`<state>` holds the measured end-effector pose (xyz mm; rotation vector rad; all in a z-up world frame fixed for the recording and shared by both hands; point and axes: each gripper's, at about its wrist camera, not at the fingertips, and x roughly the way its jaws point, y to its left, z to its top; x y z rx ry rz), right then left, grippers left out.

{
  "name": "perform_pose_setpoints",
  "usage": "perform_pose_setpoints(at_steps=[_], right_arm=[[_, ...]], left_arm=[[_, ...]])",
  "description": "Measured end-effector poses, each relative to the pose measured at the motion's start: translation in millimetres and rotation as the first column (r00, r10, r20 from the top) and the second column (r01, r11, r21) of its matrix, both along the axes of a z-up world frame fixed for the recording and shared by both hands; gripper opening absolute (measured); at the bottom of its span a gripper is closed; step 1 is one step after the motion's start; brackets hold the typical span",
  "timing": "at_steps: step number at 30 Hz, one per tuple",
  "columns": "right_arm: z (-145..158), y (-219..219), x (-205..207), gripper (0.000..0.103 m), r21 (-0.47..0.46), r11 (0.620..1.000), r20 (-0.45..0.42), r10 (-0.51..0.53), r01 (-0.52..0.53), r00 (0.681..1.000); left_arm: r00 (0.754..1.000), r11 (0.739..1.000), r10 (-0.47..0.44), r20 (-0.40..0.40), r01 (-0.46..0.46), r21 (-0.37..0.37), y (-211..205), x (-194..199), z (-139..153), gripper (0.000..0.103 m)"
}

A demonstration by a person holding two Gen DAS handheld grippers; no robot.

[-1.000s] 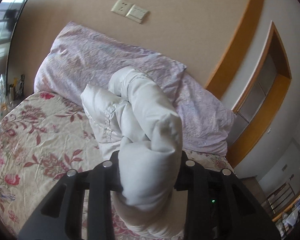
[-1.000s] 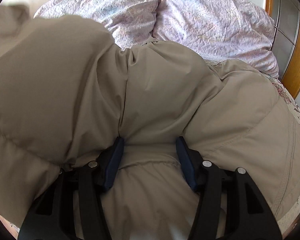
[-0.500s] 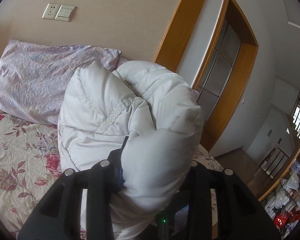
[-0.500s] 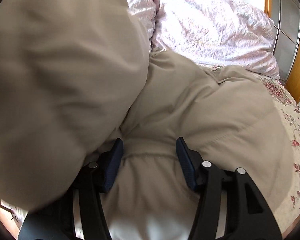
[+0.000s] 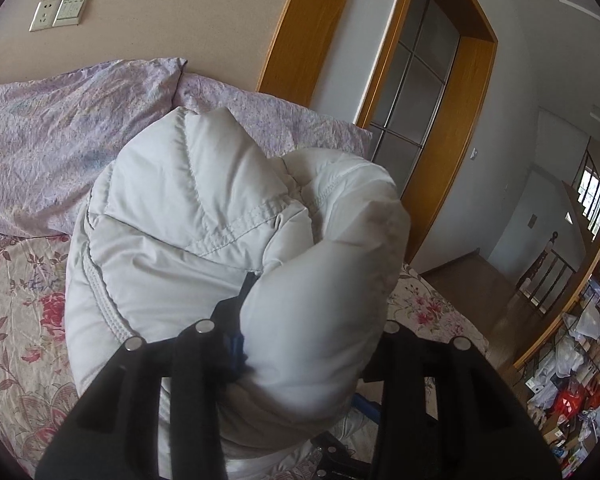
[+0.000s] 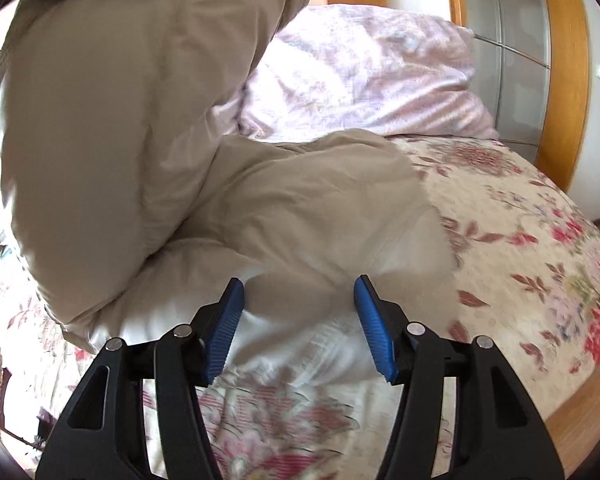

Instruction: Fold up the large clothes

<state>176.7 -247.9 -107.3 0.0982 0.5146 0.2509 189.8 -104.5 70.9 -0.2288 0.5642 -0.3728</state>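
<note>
A puffy jacket, beige outside and white inside, lies partly on the bed. In the left wrist view a thick white quilted fold of the jacket (image 5: 204,216) bulges up between and over the fingers of my left gripper (image 5: 316,304). Its jaws are opening, and the pads still press on the fold; the right fingertip is hidden. In the right wrist view, the jacket's (image 6: 284,200) hem with white lining sits between the blue pads (image 6: 374,332) of my right gripper (image 6: 300,292), which is shut on it. A large part of the jacket hangs raised at the left.
The floral bedspread (image 6: 520,248) is bare on the right, its edge near a wooden floor. Lilac pillows (image 6: 372,80) lie against the wall. A wood-framed glass door (image 5: 416,92) stands past the bed's corner. Wall sockets (image 5: 60,10) are at the upper left, cluttered shelves (image 5: 576,380) far right.
The left view has swung from the pillows toward the door, the white fold still in the jaws. In the right view the raised jacket part has moved left, uncovering the pillows and bedspread.
</note>
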Motion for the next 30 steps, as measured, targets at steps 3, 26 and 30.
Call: perform_pose_setpoints(at_steps=[3,26,30], right_arm=[[-1,-11,-2,0.059,0.022,0.999,0.017,-0.031,0.031,0.999],[-37,-49,-14,0.061,0.187,0.982,0.030,-0.048,0.041,0.998],[-41,-49,-15,0.061,0.195,0.980,0.022,-0.052,0.047,0.998]], left_arm=[[1.000,0.999,-0.018,-0.017,0.019,0.029,-17,1,-11,0.041],[0.969,0.976,-0.148,-0.197,0.175,0.128,-93,34,-80,0.057],[0.967,0.970,-0.157,-0.200,0.189,0.152,-103,32,-85,0.062]])
